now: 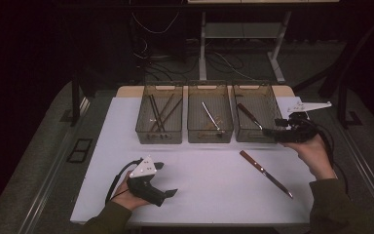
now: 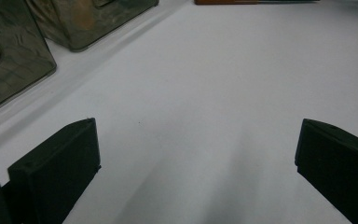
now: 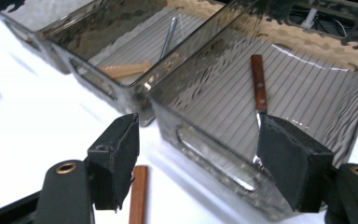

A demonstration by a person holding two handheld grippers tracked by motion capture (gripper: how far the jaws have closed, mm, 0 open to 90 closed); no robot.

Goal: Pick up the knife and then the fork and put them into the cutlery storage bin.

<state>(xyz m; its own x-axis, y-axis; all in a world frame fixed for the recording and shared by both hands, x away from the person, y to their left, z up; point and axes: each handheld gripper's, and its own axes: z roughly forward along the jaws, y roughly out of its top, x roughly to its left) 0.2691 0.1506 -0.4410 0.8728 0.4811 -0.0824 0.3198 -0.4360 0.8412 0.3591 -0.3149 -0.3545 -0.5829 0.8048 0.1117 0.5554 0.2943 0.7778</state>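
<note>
Three smoked clear bins stand in a row on the white table. The right bin [image 1: 274,105] holds a wooden-handled knife [image 1: 249,116]. A second wooden-handled knife [image 1: 265,173] lies loose on the table in front of that bin. My right gripper [image 1: 269,132] is open at the front right corner of the right bin. In the right gripper view its jaws [image 3: 198,135] straddle the bin's front wall [image 3: 205,140] without gripping anything, and the knife in the bin [image 3: 259,84] lies beyond them. My left gripper [image 1: 166,179] rests open over bare table at the front left, its jaws [image 2: 198,140] wide apart.
The left bin [image 1: 141,117] holds several dark sticks. The middle bin [image 1: 193,117] holds a metal utensil with a wooden handle [image 1: 210,116]. The loose knife's handle [image 3: 138,196] shows below my right jaws. A desk frame and cables stand on the floor behind the table.
</note>
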